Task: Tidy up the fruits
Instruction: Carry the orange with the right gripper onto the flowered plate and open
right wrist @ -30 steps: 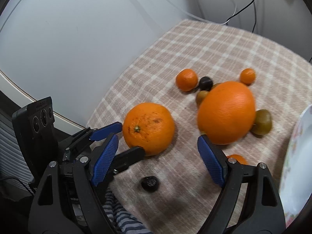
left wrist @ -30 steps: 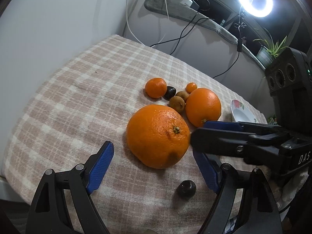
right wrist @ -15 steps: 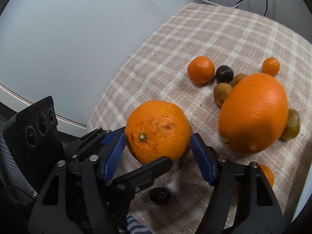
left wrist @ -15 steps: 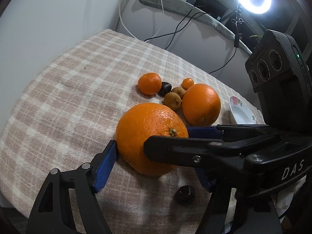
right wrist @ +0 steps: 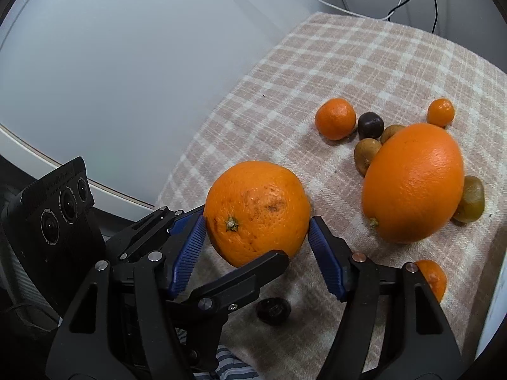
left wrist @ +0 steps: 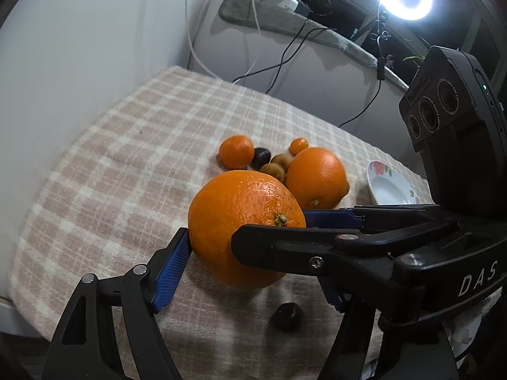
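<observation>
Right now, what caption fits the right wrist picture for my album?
Both grippers' fingers pinch one big orange on the checked cloth, smaller fruits nearby.

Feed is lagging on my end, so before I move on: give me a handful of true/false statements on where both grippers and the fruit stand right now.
1. Both grippers bracket the same large orange. True: the right gripper has a blue pad at each side of it, and the left gripper reaches across it.
2. The second large orange sits on the plate. False: it rests on the checked cloth, beside the plate.
3. A small dark fruit lies on the cloth near the held orange. True.
4. The plate holds two mandarins. False: no fruit shows on its visible part.
5. Small brown fruits touch the second large orange. True.
</observation>
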`<state>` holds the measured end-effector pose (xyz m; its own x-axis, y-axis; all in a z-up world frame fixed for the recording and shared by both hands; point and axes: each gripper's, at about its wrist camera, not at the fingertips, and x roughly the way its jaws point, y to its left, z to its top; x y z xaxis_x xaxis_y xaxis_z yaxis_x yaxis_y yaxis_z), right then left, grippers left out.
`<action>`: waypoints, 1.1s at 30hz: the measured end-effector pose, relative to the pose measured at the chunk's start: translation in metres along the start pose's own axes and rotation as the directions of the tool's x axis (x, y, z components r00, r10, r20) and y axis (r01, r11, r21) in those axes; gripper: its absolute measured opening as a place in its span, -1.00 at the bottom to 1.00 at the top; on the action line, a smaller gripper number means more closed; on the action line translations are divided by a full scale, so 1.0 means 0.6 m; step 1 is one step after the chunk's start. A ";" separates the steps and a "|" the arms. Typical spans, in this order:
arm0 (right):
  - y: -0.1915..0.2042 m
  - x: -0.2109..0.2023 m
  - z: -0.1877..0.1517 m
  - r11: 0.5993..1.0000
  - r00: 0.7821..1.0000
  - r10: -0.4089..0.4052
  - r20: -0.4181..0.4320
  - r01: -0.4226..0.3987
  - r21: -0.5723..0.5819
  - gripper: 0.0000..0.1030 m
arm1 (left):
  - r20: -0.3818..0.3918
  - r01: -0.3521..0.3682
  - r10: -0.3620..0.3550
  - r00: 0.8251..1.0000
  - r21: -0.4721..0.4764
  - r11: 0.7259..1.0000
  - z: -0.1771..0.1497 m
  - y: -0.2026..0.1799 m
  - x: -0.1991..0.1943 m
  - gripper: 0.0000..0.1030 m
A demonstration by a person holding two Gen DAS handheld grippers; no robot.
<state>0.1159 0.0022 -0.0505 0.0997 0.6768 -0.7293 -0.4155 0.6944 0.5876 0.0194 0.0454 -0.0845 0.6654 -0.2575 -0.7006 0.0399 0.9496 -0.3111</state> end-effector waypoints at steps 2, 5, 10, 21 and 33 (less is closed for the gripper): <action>0.001 -0.016 -0.004 1.000 1.000 0.004 0.018 -0.004 0.003 0.35 | 0.018 -0.004 0.004 1.000 0.024 1.000 0.006 -0.014 -0.007 0.41; 0.000 -0.044 -0.006 1.000 0.999 0.010 0.052 -0.011 0.009 0.35 | 0.037 -0.007 0.005 0.999 0.055 0.998 0.015 -0.036 -0.014 0.42; -0.015 -0.095 -0.014 1.000 0.994 -0.013 0.106 0.011 0.023 0.35 | 0.045 0.022 -0.027 0.999 0.108 0.994 0.030 -0.085 -0.009 0.42; -0.114 -0.211 -0.061 0.986 0.975 -0.117 0.187 0.091 0.142 0.35 | -0.011 0.135 -0.135 0.991 0.222 0.966 0.040 -0.221 0.057 0.43; -0.235 -0.284 -0.101 0.956 0.959 -0.186 0.214 0.127 0.263 0.35 | -0.094 0.211 -0.192 0.977 0.271 0.939 0.045 -0.325 0.138 0.43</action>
<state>0.1025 -0.2261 -0.0304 0.3667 0.5719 -0.7338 -0.1468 0.8144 0.5614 0.0869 -0.1562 -0.0649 0.5720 -0.4506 -0.6854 0.3798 0.8861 -0.2657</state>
